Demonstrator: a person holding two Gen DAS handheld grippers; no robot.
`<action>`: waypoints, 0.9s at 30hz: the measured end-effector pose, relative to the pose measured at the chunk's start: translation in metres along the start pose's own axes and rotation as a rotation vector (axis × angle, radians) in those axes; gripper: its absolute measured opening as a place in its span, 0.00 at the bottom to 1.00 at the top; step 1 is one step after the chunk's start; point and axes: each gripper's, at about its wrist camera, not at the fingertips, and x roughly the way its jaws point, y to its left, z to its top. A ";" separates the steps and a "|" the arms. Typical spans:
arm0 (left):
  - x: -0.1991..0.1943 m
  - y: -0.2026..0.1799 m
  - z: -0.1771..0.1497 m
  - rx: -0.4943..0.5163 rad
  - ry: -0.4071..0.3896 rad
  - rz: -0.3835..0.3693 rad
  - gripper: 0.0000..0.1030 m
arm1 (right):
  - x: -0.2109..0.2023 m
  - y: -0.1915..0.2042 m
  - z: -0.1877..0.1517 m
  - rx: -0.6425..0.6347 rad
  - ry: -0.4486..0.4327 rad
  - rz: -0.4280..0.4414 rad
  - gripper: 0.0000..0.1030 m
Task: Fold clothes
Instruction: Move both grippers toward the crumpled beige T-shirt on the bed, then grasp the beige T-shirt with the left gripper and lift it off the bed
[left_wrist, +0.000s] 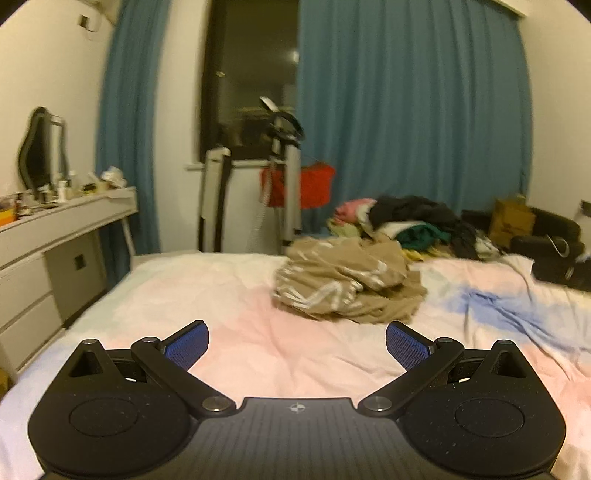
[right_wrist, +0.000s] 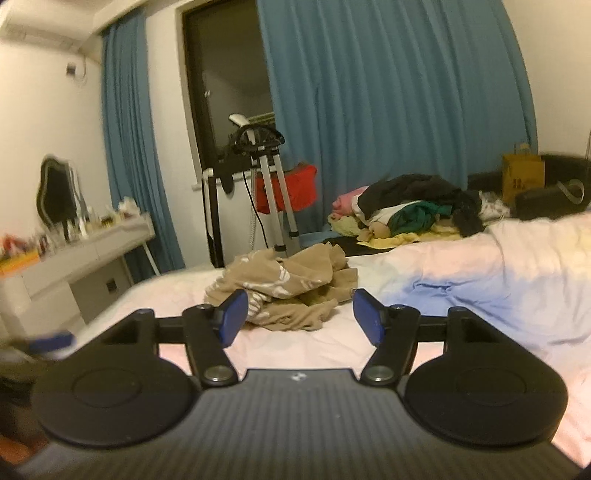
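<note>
Both grippers hovering above bed (left_wrist: 229, 295), nothing held. Left gripper (left_wrist: 297, 345) jaws spread wide, blue pads (left_wrist: 186, 345) angled outward, bare sheet between them. Right gripper (right_wrist: 299, 319) also open, gap somewhat narrower, pads (right_wrist: 232, 317) turned nearly edge-on.

Tan garment (left_wrist: 345, 282) crumpled in a heap on the sheet, ahead of both grippers, toward the bed's far edge. Apart from left gripper; in the right view seen through the jaw gap (right_wrist: 291, 288), probably close but contact not evident. White print visible on some folds. No sleeve, collar or hem identifiable, so type of garment not determinable.

Orientation: heap roughly wider than deep in both views, long axis running about left-right across the bed. No clear "pointing" end; a lower flap trails toward the near side. True long axis of the garment itself not readable while bunched.

Likely reason for posture: jaws pre-opened for an approach, both aimed at the heap, presumably to pinch two edges and spread it flat. Near part of the bed left bare, probably as folding area.

Clothes pile (left_wrist: 413, 221) further back on the right, well apart from the heap, presumably waiting. Some motion blur in both views.

Folding not yet begun, judging by the heap.
</note>
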 end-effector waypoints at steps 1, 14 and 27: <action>0.009 -0.003 0.001 0.006 0.018 -0.013 1.00 | -0.001 -0.005 0.002 0.029 -0.006 0.014 0.65; 0.200 -0.075 0.048 0.014 0.119 -0.068 1.00 | 0.026 -0.047 0.001 0.150 0.009 -0.005 1.00; 0.293 -0.076 0.053 0.143 0.038 0.042 0.16 | 0.102 -0.059 -0.030 0.117 0.094 -0.033 1.00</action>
